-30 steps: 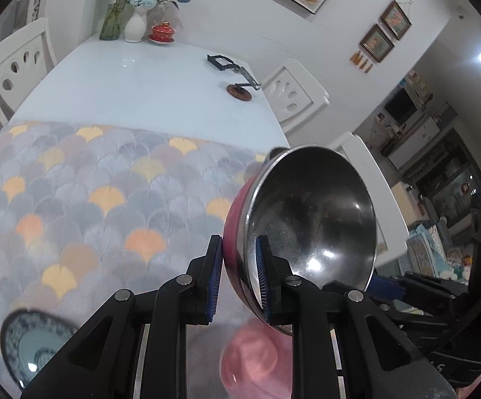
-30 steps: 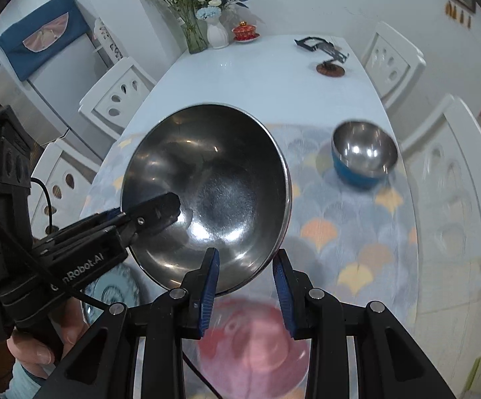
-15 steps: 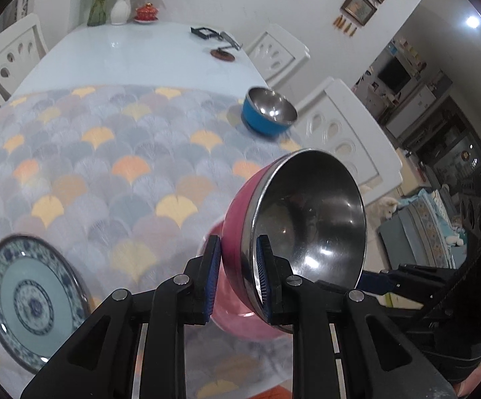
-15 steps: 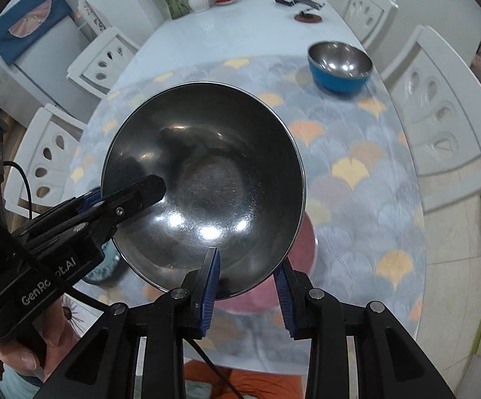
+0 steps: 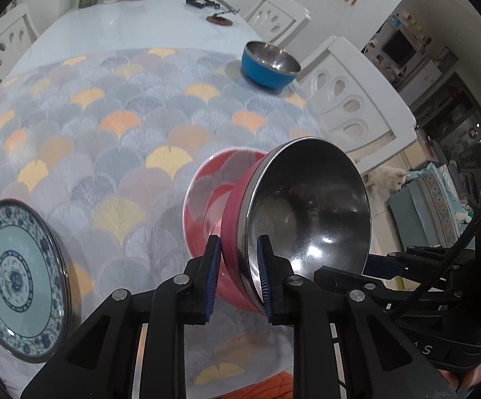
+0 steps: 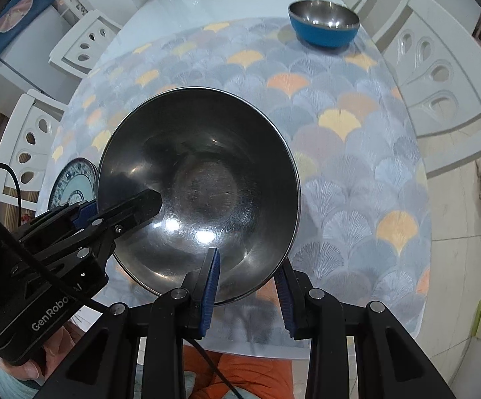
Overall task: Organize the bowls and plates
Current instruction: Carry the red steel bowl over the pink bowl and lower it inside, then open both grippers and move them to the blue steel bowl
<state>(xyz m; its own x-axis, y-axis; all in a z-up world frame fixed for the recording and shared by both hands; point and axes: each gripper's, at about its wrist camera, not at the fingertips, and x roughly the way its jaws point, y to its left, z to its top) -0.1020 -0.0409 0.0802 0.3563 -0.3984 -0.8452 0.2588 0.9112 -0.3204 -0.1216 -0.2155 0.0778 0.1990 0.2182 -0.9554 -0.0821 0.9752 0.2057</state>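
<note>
L gripper (image 5: 237, 279) is clamped on the rim of the pink-outside, steel-lined bowl (image 5: 306, 212), pads either side of the wall. R gripper (image 6: 247, 286) pinches the same bowl's near rim (image 6: 200, 196); one pad inside, other behind the wall. Bowl hangs tilted just above the red translucent plate (image 5: 207, 199) on the fan-pattern tablecloth (image 5: 107, 139). Vs 1 s ago: both hands have come down and pitched toward the table, the red plate was a blur under the fingers and now sits clear right below the bowl. So prob the bowl goes onto that plate next, not touching yet. Blue-white patterned plate (image 5: 14, 279) and blue steel bowl (image 5: 268, 65) have come into L view, both well apart
</note>
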